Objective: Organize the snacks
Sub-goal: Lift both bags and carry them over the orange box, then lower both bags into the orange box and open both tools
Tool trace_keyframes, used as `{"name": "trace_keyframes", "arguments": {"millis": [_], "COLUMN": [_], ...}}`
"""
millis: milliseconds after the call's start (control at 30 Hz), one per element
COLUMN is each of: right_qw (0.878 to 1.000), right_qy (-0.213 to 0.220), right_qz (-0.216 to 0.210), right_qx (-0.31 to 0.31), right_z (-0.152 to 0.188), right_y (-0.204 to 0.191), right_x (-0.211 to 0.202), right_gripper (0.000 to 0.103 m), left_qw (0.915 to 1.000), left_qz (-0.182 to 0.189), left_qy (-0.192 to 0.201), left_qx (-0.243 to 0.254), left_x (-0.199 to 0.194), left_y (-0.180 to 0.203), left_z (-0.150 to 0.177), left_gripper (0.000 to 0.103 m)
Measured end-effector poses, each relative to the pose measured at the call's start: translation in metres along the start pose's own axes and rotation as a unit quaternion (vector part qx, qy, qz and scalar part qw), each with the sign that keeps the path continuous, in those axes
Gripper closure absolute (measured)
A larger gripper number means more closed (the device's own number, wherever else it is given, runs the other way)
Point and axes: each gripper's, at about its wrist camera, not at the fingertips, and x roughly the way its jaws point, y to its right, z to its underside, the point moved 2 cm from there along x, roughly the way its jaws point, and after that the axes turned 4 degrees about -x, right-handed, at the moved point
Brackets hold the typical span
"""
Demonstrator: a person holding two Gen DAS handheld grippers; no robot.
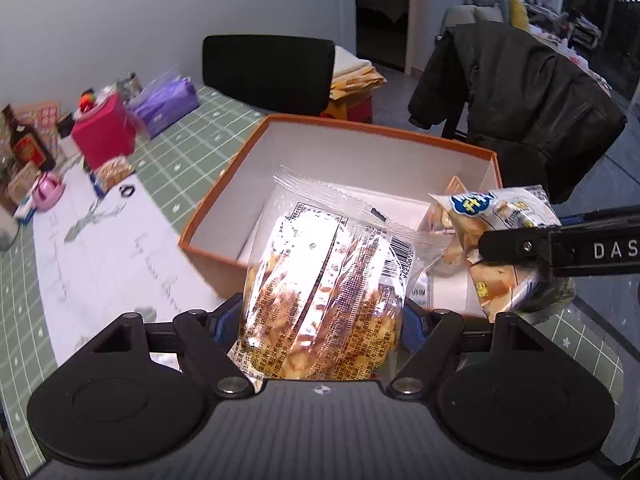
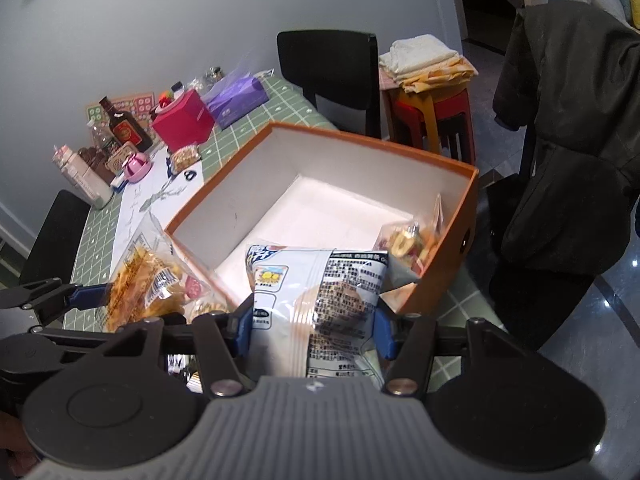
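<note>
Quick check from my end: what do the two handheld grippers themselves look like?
Both match: left gripper and right gripper have a grey ribbed body flanked by round black discs, black linkage arms with silver pivot pins, and blue pads inside the fingers. White "DAS" lettering marks the right gripper's side. No cables or sleeves show.

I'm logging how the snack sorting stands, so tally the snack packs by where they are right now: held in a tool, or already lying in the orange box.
Held in a tool: 2 (clear cracker pack, left tool; white-and-blue pack, right tool)
Lying in the orange box: 1 (small pack)
Total: 3
</note>
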Motion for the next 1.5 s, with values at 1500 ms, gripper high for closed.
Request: {"name": "trace_keyframes", "arguments": {"millis": [1500], "right_qw": [0.992], "right_qy": [-0.100], "right_qz": [0.048], "right_qx": [0.063], "right_z": [-0.089], "right_y": [0.004], "right_x": [0.207], "right_gripper": [0.048], "left_qw": [0.9796], "left_qz": [-0.086], "left_qy": [-0.142], "left_qx": [0.112], "left_x": [0.160], "left_y": [-0.019], "left_z": [-0.059], "left_gripper": [0.015]}}
